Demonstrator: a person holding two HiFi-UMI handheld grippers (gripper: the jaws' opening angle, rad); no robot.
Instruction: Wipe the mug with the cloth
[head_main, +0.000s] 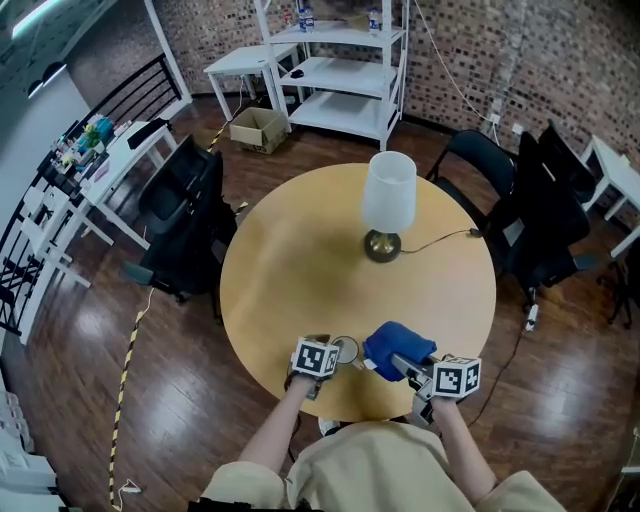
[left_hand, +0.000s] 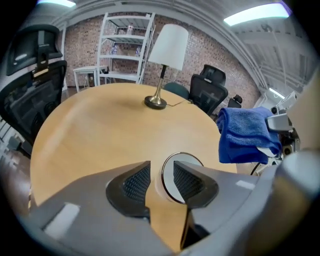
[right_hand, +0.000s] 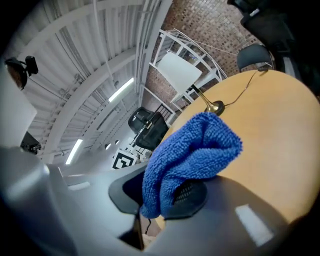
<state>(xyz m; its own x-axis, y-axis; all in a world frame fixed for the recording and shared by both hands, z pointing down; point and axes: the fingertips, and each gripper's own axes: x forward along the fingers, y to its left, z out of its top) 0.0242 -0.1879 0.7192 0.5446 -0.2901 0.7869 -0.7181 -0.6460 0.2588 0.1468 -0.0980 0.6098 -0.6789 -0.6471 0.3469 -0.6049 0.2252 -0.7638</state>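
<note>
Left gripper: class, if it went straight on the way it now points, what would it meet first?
The mug, standing on the table right between its parted jaws. Depth is unclear, but nothing looks nearer.

Head view looks steeply down; 2 gripper views share the table.

mug: bench near edge
cloth: right of mug, in right claw
lamp: far side of bench, behind both
</note>
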